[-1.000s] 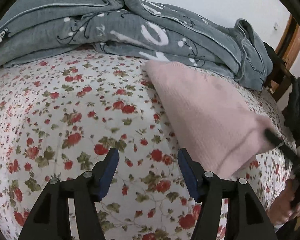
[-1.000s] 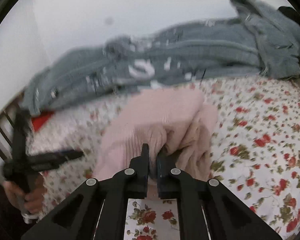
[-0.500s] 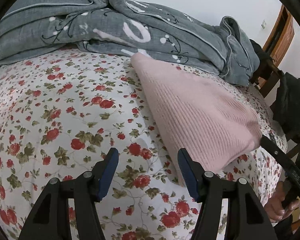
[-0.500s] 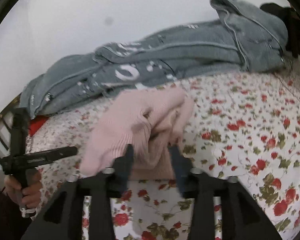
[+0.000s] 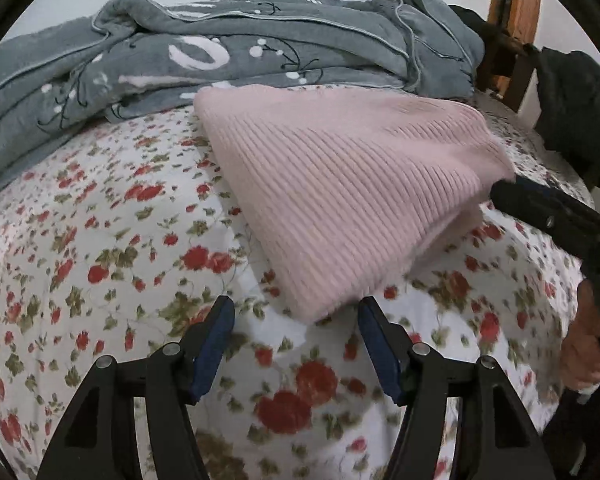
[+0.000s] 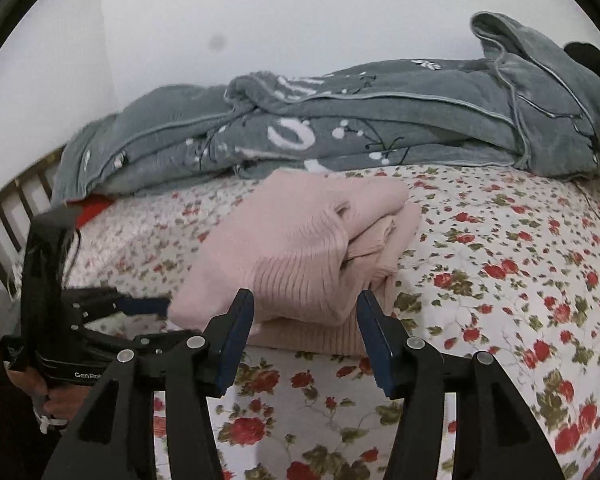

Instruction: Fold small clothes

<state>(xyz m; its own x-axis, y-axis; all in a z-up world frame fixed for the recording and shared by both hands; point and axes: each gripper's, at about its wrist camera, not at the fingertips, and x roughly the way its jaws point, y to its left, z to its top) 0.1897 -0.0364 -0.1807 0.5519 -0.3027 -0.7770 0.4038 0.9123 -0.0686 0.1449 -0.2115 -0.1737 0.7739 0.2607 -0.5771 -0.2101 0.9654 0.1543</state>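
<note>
A folded pink ribbed sweater (image 5: 340, 184) lies on the flowered bed sheet (image 5: 100, 260). My left gripper (image 5: 296, 312) hangs open just in front of its near corner, nothing between the fingers. In the right wrist view the sweater (image 6: 296, 240) shows its stacked folded layers. My right gripper (image 6: 304, 304) is at the sweater's near edge; its jaws are opening and the pads stand clear of the cloth on both sides. The right gripper's fingers (image 5: 548, 216) show at the sweater's right end, and the left gripper's fingers (image 6: 140, 304) at its left end.
A crumpled grey blanket (image 5: 220, 60) lies along the far side of the bed by the white wall. A dark garment (image 5: 572, 92) hangs on a wooden chair (image 5: 516, 20) to the right. A slatted bed rail (image 6: 12, 216) and something red (image 6: 92, 210) show at the left.
The right gripper let go of the pink sweater and its jaws spread; the sweater dropped into a folded stack. The left gripper moved closer to the sweater's near corner.
</note>
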